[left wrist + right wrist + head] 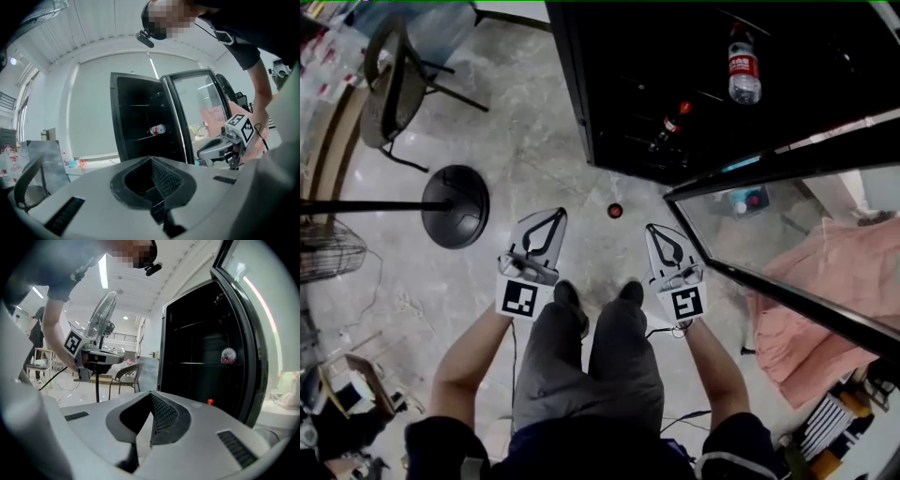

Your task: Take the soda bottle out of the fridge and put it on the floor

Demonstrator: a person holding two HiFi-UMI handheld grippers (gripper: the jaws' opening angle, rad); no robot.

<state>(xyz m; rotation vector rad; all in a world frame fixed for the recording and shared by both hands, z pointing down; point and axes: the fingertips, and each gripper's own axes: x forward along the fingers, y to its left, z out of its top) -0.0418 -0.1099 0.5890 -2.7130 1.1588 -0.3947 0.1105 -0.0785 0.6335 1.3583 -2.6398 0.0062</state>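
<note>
Head view first: soda bottle [744, 67], clear with a red label, up on a shelf [143, 138] inside the open fridge [579, 89], toward the right of the dark interior. Seems to lie on its side rather than stand. Shows partly lengthwise in the left gripper view, round and end-on in the right gripper view. So, best guess, long axis front to back, one end facing the opening. Can't tell which end.

Lower down in the fridge, a second, darker bottle [669, 125] with a red cap. Honestly not sure which of the two counts as the soda, going with the labelled one up top.

Glass door [787, 244] swung wide open on the right. Small red round thing [615, 210], maybe a cap, on the floor [534, 141] just outside the fridge's near corner.

Right tongs [658, 234] low by the door's bottom edge, left tongs [551, 220] further left over bare floor, both pointing at the fridge. Both pinched fully shut, nothing between the jaws.

Bottle ahead, higher and a bit right of both, well apart. Right tongs clearly nearer, so probably the natural pick. Would need opening wide first, then closing across the bottle's width, not along its length.
</note>
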